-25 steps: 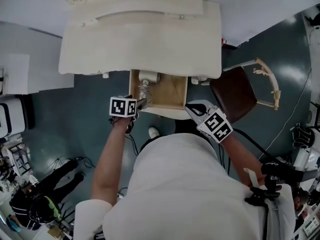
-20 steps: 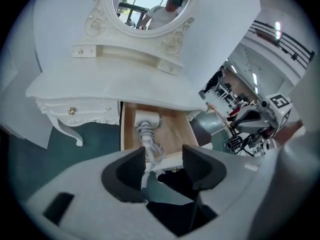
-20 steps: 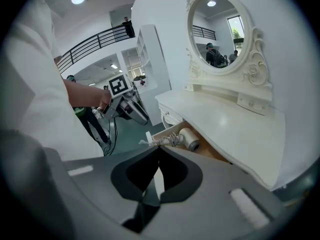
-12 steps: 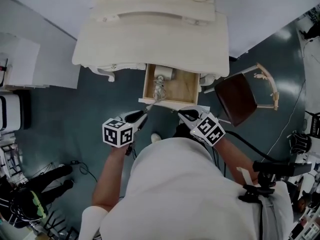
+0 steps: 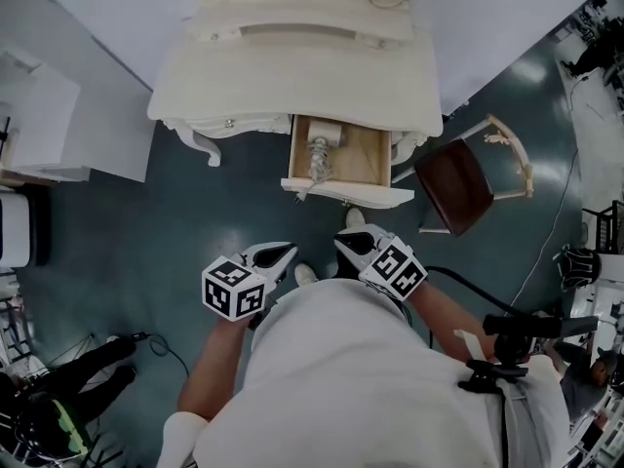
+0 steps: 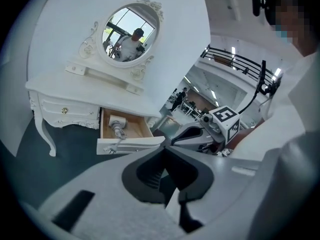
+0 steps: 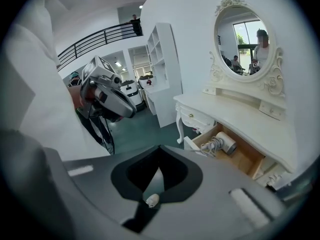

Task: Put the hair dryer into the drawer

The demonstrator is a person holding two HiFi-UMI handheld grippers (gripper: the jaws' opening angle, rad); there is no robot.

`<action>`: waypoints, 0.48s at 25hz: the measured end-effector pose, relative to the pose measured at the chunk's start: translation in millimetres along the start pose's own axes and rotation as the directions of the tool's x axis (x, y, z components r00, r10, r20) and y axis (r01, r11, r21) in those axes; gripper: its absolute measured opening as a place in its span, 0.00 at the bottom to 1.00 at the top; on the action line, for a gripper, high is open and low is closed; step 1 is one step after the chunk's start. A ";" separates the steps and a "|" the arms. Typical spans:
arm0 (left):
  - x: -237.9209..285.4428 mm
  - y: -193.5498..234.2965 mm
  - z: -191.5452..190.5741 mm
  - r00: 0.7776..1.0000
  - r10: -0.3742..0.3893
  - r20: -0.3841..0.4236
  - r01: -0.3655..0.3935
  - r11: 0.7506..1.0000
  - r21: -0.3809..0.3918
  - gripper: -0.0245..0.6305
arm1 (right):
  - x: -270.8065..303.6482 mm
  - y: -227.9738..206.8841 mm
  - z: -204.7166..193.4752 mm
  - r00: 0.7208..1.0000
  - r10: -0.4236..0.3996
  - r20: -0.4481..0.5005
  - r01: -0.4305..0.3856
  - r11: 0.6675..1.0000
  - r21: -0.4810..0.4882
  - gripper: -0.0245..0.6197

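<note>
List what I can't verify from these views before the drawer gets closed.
- Rear of the drawer: head view, the vanity top overhangs it.
- Hair dryer switch and nozzle: too small in every view.
- Cord end over the drawer front: too small to tell plug from cable.
- Floor under the person: head view, the torso hides it.

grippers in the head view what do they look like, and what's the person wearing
The left gripper and right gripper have white shells with black-lined jaws tapering to a point. Each carries a white cube with black square markers. A black cable trails from the right one. The person wears a short-sleeved white top.
</note>
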State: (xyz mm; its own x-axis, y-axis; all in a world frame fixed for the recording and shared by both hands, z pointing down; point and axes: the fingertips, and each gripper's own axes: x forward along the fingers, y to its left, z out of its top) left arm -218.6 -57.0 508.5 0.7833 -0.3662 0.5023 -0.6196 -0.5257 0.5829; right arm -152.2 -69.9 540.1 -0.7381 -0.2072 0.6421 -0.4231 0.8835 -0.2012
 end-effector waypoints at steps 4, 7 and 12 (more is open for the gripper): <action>-16.0 -15.2 -15.3 1.000 -0.001 0.001 0.001 0.997 0.071 0.04 | 4.3 32.5 -4.2 1.000 0.007 -0.007 -0.007 1.000 -0.009 0.04; -30.5 -19.8 -18.5 0.999 0.008 0.040 -0.011 0.997 0.075 0.04 | 5.5 49.2 -1.8 1.000 0.008 0.001 -0.008 1.000 -0.017 0.04; -50.0 -26.7 -30.3 0.998 -0.009 0.068 0.004 0.997 0.076 0.04 | 8.5 70.4 2.5 1.000 0.003 0.014 -0.002 0.999 -0.047 0.04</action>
State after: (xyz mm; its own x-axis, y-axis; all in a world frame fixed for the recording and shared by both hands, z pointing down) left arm -242.7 -1.4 487.2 0.7903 -0.4126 0.4529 -0.6112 -0.5835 0.5348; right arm -189.6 -10.6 529.6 -0.7465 -0.2105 0.6312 -0.3963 0.9027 -0.1677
